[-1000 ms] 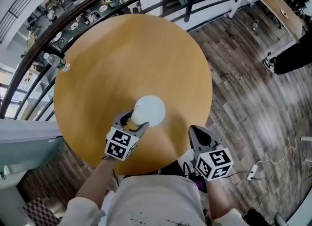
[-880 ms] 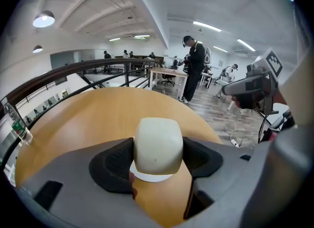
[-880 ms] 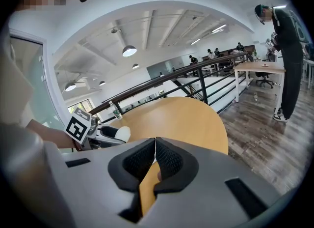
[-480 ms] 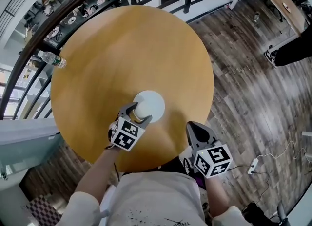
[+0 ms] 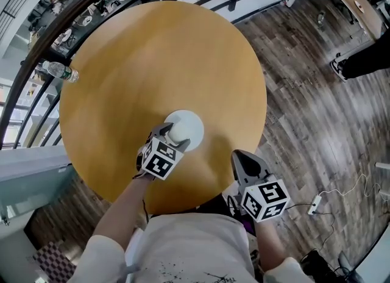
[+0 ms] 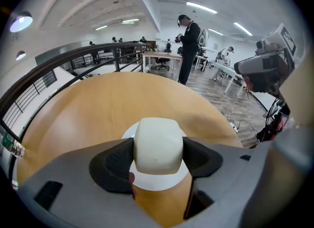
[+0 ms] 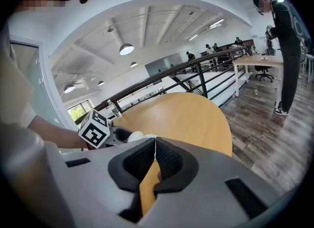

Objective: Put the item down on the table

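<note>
A round wooden table point(image 5: 158, 50) fills the upper centre of the head view. At mid frame on it lies a white plate point(image 5: 195, 122). Over the plate, the left gripper point(image 5: 172, 134) is clamped on a cream rounded block point(image 6: 158, 146); contact with the plate is unclear. At lower right, the right gripper point(image 7: 155, 151) has its jaws together, empty. A water bottle point(image 5: 56, 70) lies at the table's left edge.

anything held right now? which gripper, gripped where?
The left gripper is shut on the cream rounded block, with its jaws pressing the block's two opposite sides. The right gripper is shut with nothing in it.
</note>
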